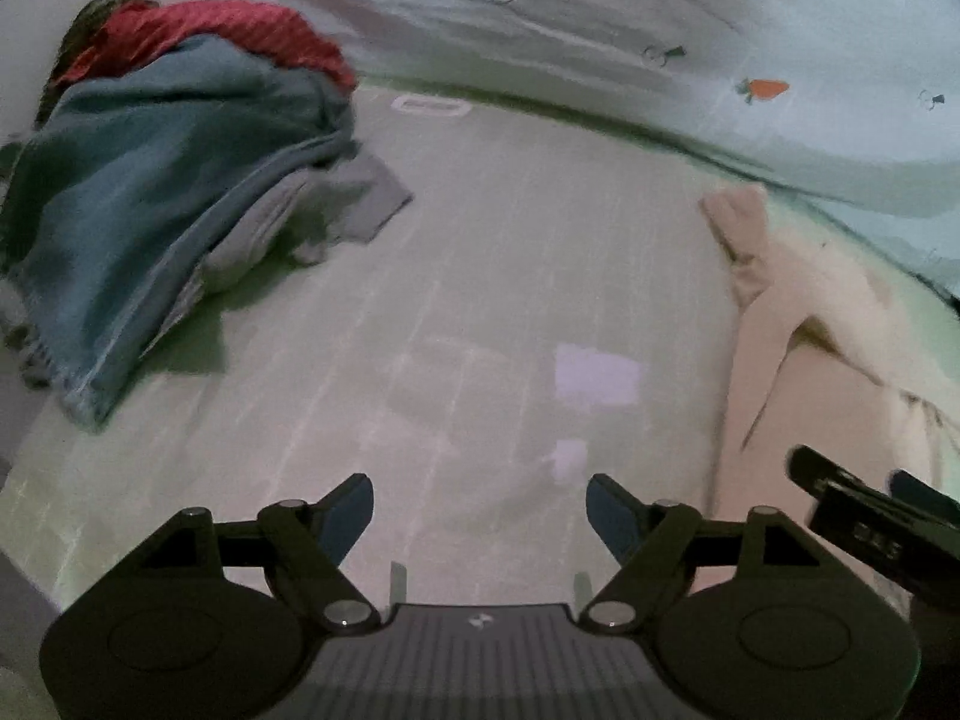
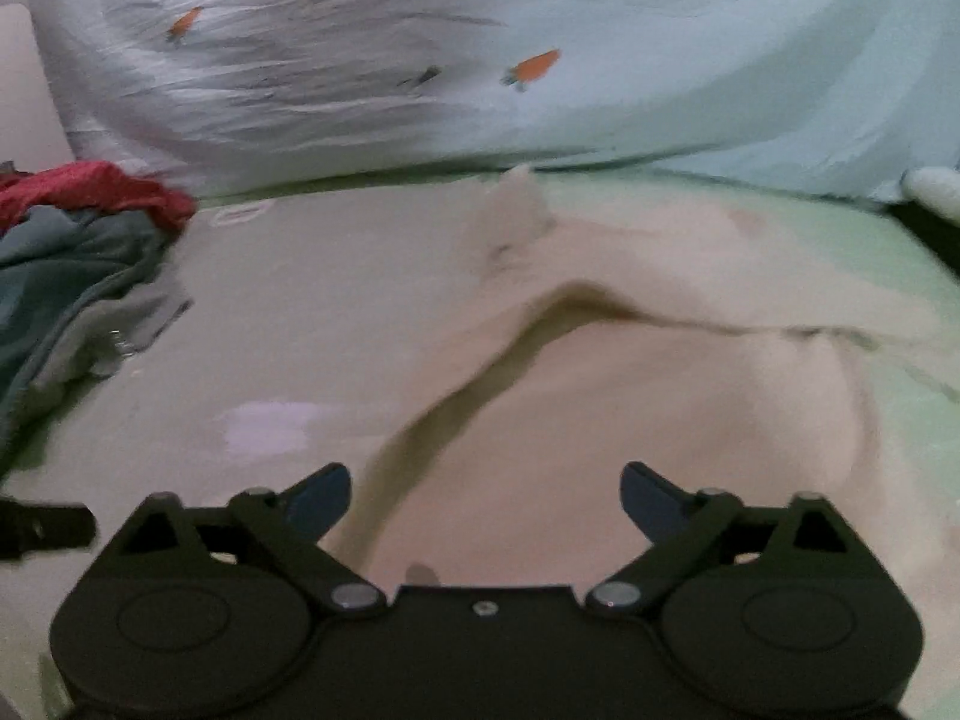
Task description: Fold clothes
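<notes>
The left claw [image 1: 480, 510] has its two fingers spread wide apart and holds nothing; below it is only the bare pale surface [image 1: 480, 276], which looks like a bed. The right claw [image 2: 485, 495] is also spread wide with nothing between its fingers, and it hangs over the near part of a beige garment [image 2: 630, 408] that lies rumpled on this surface. Well apart, on the left, there is a pile of clothes [image 1: 168, 192], with a blue piece over grey ones and a red one [image 1: 210, 36] at the back. Behind everything lies a light blanket with small carrot pictures [image 2: 540, 30].
</notes>
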Available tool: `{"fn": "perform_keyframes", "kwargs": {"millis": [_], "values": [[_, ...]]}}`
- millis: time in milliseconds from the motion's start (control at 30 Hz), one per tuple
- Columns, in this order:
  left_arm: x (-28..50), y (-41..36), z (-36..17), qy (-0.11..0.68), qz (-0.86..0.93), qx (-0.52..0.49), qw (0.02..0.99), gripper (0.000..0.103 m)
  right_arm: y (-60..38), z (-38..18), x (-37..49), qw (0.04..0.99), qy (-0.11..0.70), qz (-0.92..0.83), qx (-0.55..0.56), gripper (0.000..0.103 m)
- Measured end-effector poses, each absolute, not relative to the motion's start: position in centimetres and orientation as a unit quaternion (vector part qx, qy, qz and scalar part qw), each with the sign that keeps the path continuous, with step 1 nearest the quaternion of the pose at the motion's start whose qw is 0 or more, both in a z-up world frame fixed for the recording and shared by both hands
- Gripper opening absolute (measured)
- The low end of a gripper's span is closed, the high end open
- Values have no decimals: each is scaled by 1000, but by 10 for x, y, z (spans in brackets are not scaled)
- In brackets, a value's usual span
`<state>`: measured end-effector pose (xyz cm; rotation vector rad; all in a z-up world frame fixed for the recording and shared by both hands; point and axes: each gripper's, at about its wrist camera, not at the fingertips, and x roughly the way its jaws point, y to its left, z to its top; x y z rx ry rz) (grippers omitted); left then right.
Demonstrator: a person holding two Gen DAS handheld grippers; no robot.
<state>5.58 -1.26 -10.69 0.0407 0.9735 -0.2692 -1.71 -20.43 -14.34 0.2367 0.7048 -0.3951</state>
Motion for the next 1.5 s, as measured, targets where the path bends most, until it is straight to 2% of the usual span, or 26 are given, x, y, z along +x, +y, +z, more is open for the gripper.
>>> {"fn": "perform_keyframes", "kwargs": {"millis": [167, 267, 333, 367, 433, 467, 667, 800, 1000, 1167, 1233, 1433, 1500], "values": [[39, 14, -110, 467, -128, 34, 874, 79, -179, -157, -9, 907, 372, -165, 106, 74], [34, 26, -111, 469, -124, 40, 874, 79, -166, -166, -4, 903, 392, -148, 97, 56], [32, 33, -111, 470, -122, 38, 873, 79, -159, -171, -1, 900, 404, -138, 92, 29], [31, 35, -111, 470, -122, 37, 873, 79, -160, -170, -3, 900, 404, -134, 91, 24], [29, 36, -110, 471, -124, 35, 873, 79, -163, -169, -6, 901, 405, -128, 92, 4], [29, 36, -110, 471, -126, 35, 873, 79, -167, -166, -8, 901, 402, -126, 102, 3], [32, 27, -111, 472, -144, 25, 869, 79, -206, -132, -42, 912, 352, -123, 172, 3], [35, 10, -113, 475, -167, 24, 864, 79, -245, -115, -81, 903, 325, -186, 210, 3], [39, -21, -114, 472, -201, 38, 857, 79, -281, -144, -98, 875, 360, -258, 196, 4], [40, -47, -110, 464, -221, 57, 856, 79, -271, -168, -93, 865, 397, -268, 150, 18], [39, -56, -110, 462, -228, 68, 854, 79, -268, -167, -92, 865, 400, -273, 133, 39], [42, -77, -116, 473, -231, 76, 847, 79, -282, -154, -104, 869, 376, -280, 156, 63], [43, -86, -115, 477, -229, 75, 845, 79, -291, -146, -109, 872, 368, -281, 159, 67]]}}
